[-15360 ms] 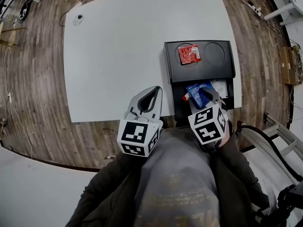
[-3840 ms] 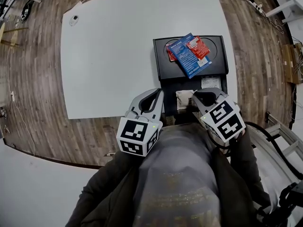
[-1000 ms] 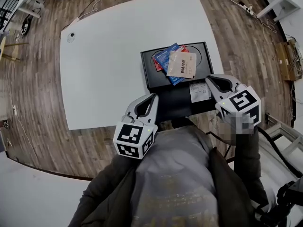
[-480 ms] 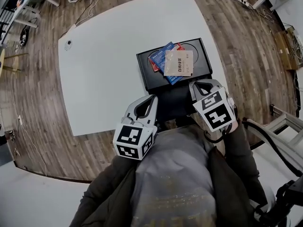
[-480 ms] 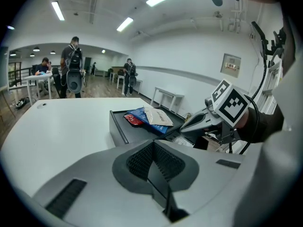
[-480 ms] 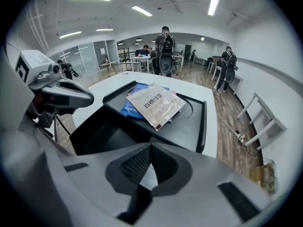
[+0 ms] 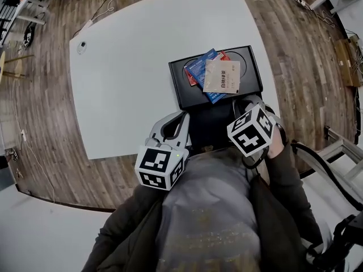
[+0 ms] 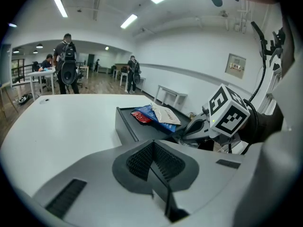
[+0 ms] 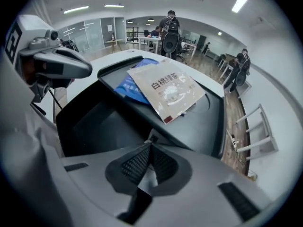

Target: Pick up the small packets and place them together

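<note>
Three packets are stacked flat on the far half of the black tray (image 7: 253,62), which sits on the white desk (image 7: 130,67). The beige packet (image 7: 222,76) is on top, the blue packet (image 7: 199,67) under it, and the red packet (image 7: 189,80) is at the bottom, mostly covered.

Handling (judged): thin sachets, light and floppy, with a probably slick film. They should bend rather than break. A flat top-down pinch looks poor, so take a free edge or corner. The beige corner that overhangs toward the tray's near well is the easiest bite.

Orientation: beige is nearly square in the head view and sits roughly square to the tray, so its long axis is unclear. One corner points at the right gripper (image 9: 150,148). The blue long axis runs diagonally, far-left to near-right.

The right gripper is over the near well, pointing steeply down, jaws closed. A pale sliver shows at the jaw line, and I cannot tell whether it is a packet. The left gripper (image 8: 152,148) is at the near desk edge, jaws closed on nothing.
</note>
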`<state>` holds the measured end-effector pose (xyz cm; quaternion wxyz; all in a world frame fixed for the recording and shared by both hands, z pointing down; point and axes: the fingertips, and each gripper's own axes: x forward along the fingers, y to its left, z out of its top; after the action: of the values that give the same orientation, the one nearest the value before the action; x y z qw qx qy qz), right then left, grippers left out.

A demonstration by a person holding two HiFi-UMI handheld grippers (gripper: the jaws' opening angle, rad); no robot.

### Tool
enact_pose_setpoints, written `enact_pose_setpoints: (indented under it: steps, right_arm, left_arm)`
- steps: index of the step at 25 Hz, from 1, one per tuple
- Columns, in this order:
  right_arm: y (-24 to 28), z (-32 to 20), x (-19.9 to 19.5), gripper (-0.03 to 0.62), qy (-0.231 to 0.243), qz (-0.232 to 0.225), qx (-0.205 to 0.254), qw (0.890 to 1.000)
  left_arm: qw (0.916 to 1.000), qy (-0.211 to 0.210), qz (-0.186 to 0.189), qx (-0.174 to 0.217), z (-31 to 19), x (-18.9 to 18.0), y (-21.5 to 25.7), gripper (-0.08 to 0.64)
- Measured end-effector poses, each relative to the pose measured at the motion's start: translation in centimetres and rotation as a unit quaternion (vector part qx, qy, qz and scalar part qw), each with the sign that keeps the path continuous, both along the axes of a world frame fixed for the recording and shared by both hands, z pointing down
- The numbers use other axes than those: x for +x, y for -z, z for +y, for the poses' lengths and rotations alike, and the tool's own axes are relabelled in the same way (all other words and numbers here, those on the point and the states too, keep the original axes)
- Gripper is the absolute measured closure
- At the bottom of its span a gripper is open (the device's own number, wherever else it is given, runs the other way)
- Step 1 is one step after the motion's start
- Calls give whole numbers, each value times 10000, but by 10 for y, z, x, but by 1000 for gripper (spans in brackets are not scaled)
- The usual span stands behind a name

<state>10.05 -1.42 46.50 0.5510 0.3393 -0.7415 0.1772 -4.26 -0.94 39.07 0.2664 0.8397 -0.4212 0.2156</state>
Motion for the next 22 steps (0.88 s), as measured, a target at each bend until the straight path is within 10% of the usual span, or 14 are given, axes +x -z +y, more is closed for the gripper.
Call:
enact_pose_setpoints:
  steps: [6, 14, 22]
  right_arm:
    - [-13, 8, -19, 588, 693, 384, -177, 9967]
    - [-5, 39, -112, 588, 1306, -1279, -667, 9809]
    - [26, 21, -75, 588, -73, -1883, -523, 9807]
  left_arm:
    - [9998, 196, 31, -48, 2, -15, -4, 558]
    - [9982, 603, 9, -60, 12, -47, -1, 558]
    - [9986, 532, 71, -34, 16, -45, 1, 558]
